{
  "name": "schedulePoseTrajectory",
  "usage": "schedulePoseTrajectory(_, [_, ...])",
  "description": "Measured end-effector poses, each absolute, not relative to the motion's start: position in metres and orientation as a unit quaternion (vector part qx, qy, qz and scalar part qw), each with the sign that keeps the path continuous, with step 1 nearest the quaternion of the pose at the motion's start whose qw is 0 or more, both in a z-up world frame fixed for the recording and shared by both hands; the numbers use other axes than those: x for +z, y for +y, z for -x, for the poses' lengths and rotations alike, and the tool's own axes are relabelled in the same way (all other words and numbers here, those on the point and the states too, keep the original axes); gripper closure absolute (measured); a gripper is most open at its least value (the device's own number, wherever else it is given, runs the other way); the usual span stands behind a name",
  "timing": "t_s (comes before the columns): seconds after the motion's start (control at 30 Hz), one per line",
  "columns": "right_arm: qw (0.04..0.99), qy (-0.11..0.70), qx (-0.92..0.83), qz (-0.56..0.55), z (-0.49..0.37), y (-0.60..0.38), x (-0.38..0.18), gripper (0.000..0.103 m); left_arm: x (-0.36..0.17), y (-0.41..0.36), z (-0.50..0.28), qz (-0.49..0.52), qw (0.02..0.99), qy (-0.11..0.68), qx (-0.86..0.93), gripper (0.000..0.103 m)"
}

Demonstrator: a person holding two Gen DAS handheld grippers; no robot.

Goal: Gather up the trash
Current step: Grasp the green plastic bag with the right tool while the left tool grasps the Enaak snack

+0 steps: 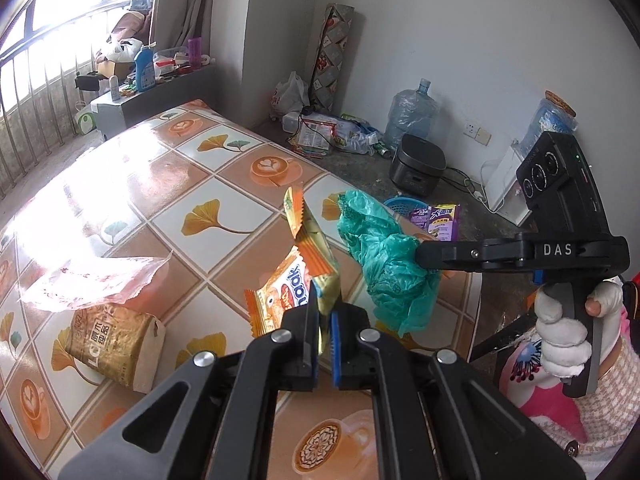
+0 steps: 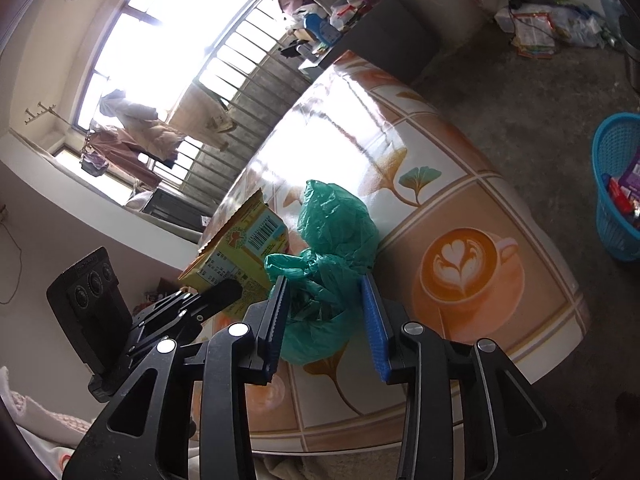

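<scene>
My left gripper is shut on a yellow snack wrapper that stands up from its pads above the table. An orange snack wrapper hangs against the left finger; I cannot tell whether it is clamped too. From the right, my right gripper holds a crumpled green plastic bag just beside the yellow wrapper. In the right wrist view the green bag bulges between the blue pads of the right gripper. To their left, the left gripper holds the yellow wrapper.
The tiled-pattern table also carries a clear pinkish plastic bag and a golden-brown paper bag. A blue basket holding some packets stands on the floor past the table's edge. A rice cooker and water bottles stand by the wall.
</scene>
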State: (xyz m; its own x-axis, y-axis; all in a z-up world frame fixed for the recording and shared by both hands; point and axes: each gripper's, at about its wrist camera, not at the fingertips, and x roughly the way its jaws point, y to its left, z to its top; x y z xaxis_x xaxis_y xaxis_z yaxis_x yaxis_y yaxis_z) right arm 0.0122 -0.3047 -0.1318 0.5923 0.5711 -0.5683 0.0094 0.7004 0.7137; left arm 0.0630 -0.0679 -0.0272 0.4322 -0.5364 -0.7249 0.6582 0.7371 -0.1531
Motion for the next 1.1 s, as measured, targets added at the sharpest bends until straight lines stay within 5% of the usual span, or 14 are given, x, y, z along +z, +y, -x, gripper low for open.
schedulePoseTrajectory(0.13, [0.824,0.417,0.163,-0.347,-0.016,-0.305,-0.131,0.047,-0.031,-0.065,-0.066,-0.067,0.84,0.405,-0.354,0.099])
schedulePoseTrajectory(0.27, [0.815,0.424,0.162,-0.36,-0.023,-0.304,-0.137,0.043,-0.034,-0.064,-0.068,-0.061,0.839,0.411,-0.352,0.099])
schedulePoseTrajectory(1.1, [0.807,0.42,0.163,-0.382,-0.021,-0.311,-0.133,0.054,-0.028,-0.06,-0.067,-0.059,0.842,0.406,-0.35,0.099])
